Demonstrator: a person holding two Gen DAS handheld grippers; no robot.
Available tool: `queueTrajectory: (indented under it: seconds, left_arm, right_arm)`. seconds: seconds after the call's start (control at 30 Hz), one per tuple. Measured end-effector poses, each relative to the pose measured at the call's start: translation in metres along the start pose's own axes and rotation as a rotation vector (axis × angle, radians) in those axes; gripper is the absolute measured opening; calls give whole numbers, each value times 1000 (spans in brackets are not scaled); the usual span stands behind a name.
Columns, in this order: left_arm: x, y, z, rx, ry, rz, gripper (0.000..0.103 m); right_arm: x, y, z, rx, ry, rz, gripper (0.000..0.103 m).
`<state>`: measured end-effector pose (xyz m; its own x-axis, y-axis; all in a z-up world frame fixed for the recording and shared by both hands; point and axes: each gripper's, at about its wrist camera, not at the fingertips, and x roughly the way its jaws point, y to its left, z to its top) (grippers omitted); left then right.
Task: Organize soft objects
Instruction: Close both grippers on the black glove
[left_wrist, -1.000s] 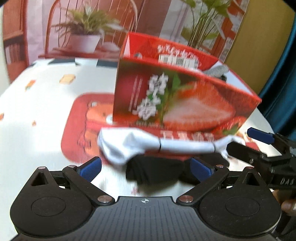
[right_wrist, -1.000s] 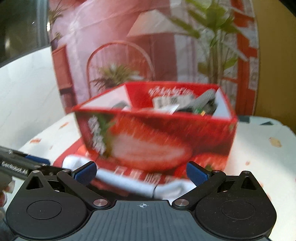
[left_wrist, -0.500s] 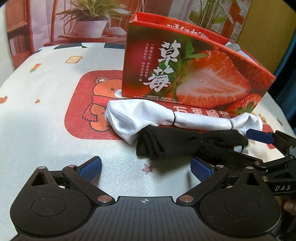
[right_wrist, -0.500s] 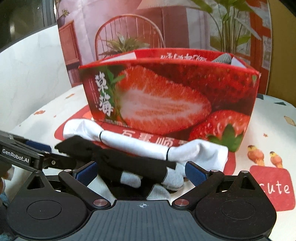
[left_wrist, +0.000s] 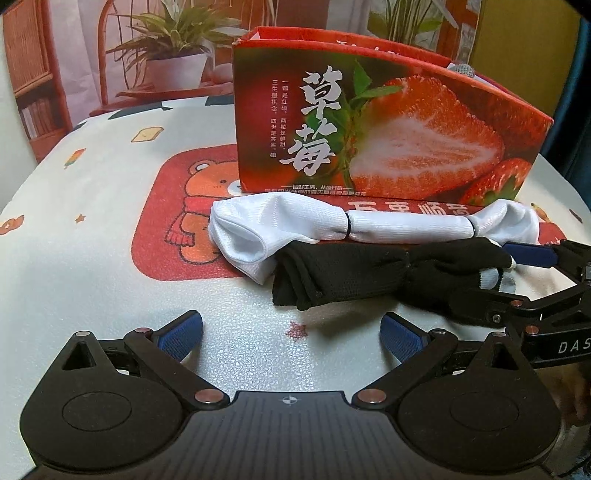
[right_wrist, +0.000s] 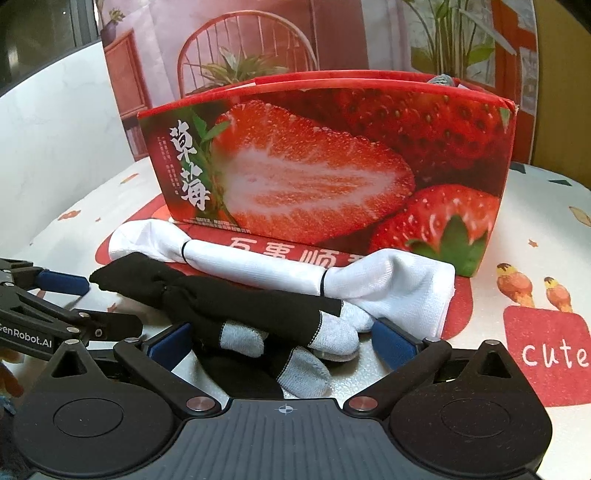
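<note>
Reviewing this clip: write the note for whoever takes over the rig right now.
Left gripper: jaws open, empty, facing the black sock bundle's cuff end.
Right gripper: jaws open around that bundle's grey toe end, not shut on it.
White sock bundle lies between the black one and the strawberry box, all on the table.
Done: something grey already in the box.
Left: both bundles go in.

Both low, close wrist views face the strawberry box (left_wrist: 388, 129) and socks (right_wrist: 258, 273).
</note>
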<state>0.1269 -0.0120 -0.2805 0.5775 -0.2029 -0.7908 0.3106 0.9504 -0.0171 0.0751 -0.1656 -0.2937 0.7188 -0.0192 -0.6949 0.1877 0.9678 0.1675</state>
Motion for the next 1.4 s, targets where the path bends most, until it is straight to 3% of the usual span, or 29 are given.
queueTrajectory:
  seconds: [0.3, 0.5, 0.7, 0.87, 1.03, 1.17, 1.3, 1.4]
  left_arm:
    - [1, -5, -2, 19, -11, 22, 103]
    - [1, 0, 1, 34, 5, -8, 103]
    - [-5, 17, 3, -69, -1, -80, 103]
    - [-7, 19, 5, -84, -16, -78, 102]
    - [-14, 20, 9, -90, -54, -96, 100]
    - [-19, 26, 11, -125, -77, -127, 93]
    - [-25, 27, 14, -139, -110, -166, 75]
    - [-28, 24, 17, -127, -131, -204, 62]
  right_arm:
    - [2, 1, 1, -9, 4, -4, 103]
    - [4, 5, 1, -41, 17, -23, 103]
    - [-2, 3, -1, -32, -1, 0, 101]
    - [-12, 5, -3, -42, -77, -18, 98]
    - [-6, 11, -2, -88, -51, -14, 98]
    - [1, 16, -1, -120, -12, -11, 99]
    - [4, 16, -1, -117, -3, 3, 101]
    - [1, 14, -2, -110, -11, 25, 90]
